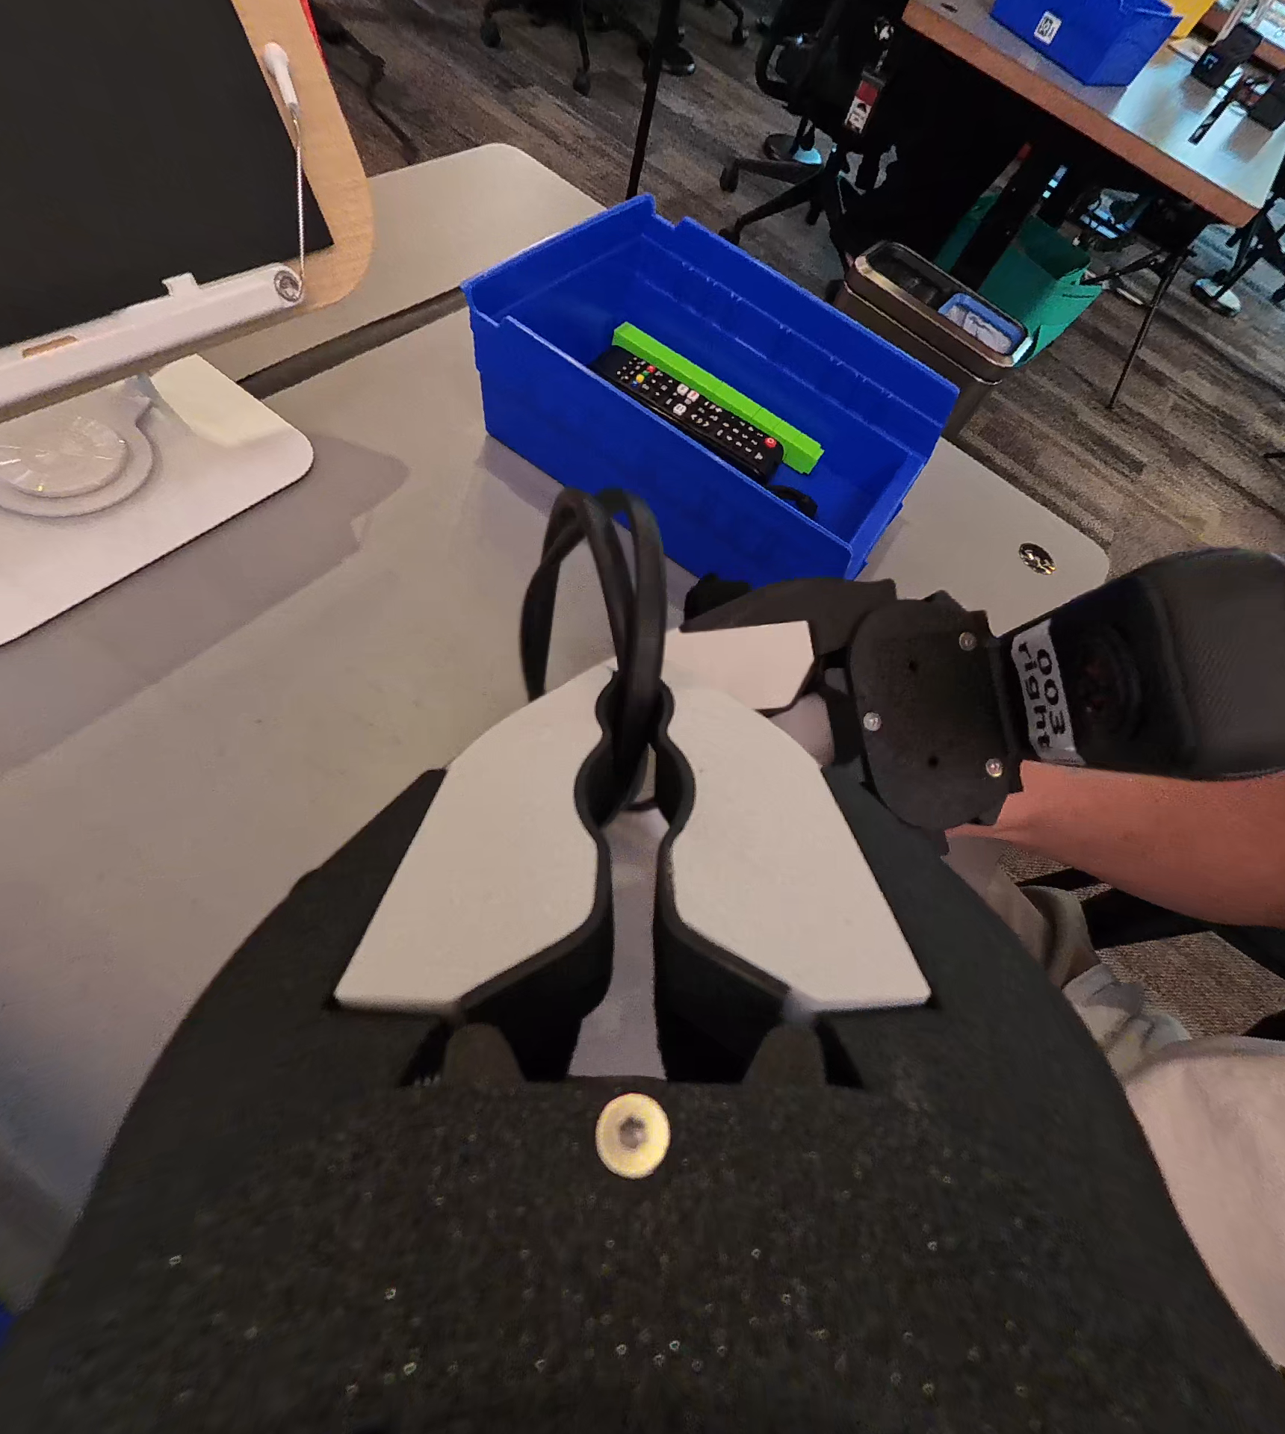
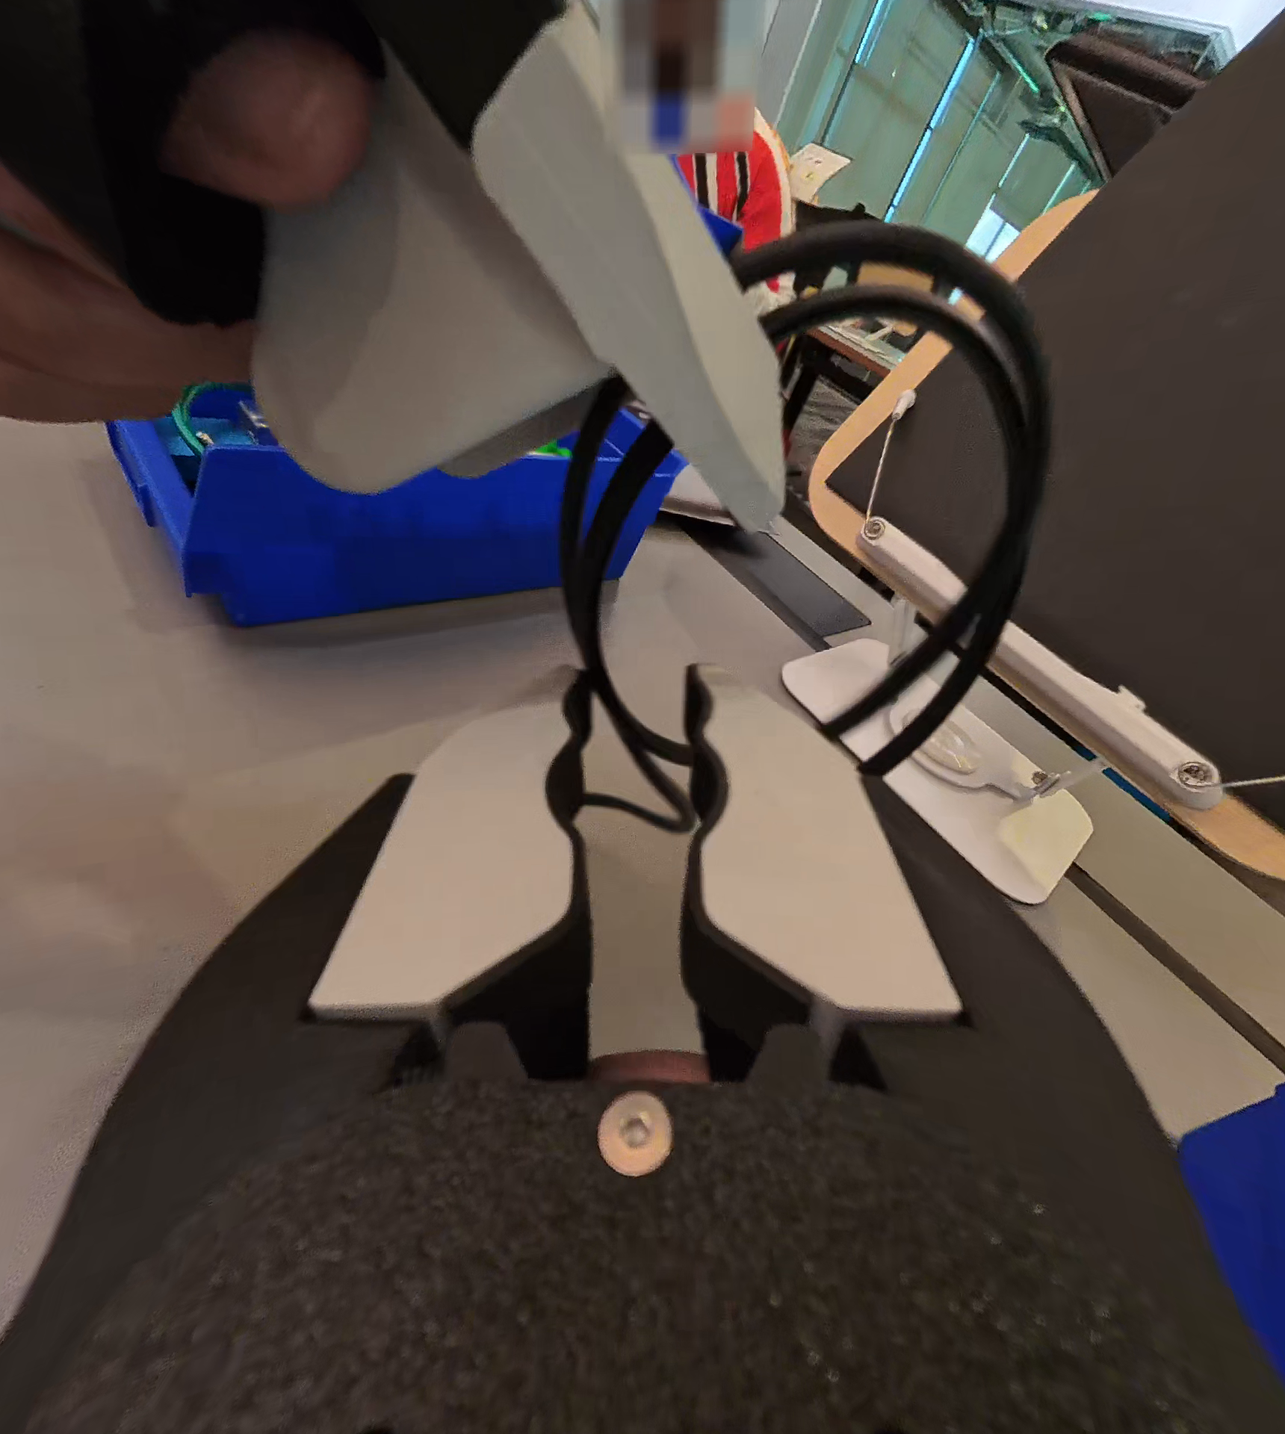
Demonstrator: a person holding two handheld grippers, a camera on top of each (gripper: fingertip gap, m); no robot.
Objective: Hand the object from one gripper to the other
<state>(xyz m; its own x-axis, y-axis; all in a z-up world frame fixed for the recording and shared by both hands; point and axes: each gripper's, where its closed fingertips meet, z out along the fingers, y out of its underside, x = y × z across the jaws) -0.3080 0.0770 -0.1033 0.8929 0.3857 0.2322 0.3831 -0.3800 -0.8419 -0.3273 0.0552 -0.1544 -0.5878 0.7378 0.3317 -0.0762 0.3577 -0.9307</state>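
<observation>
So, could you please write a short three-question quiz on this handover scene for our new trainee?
1. True or false: the left gripper is shut on the coiled black cable.
2. Which best fits the right gripper? A) open, cable strand between its fingers; B) clamped on the cable; C) far from the cable.
3. Fill in: the remote control and green block lie in the blue ____.

Key: 1 true; 2 A; 3 bin.
</observation>
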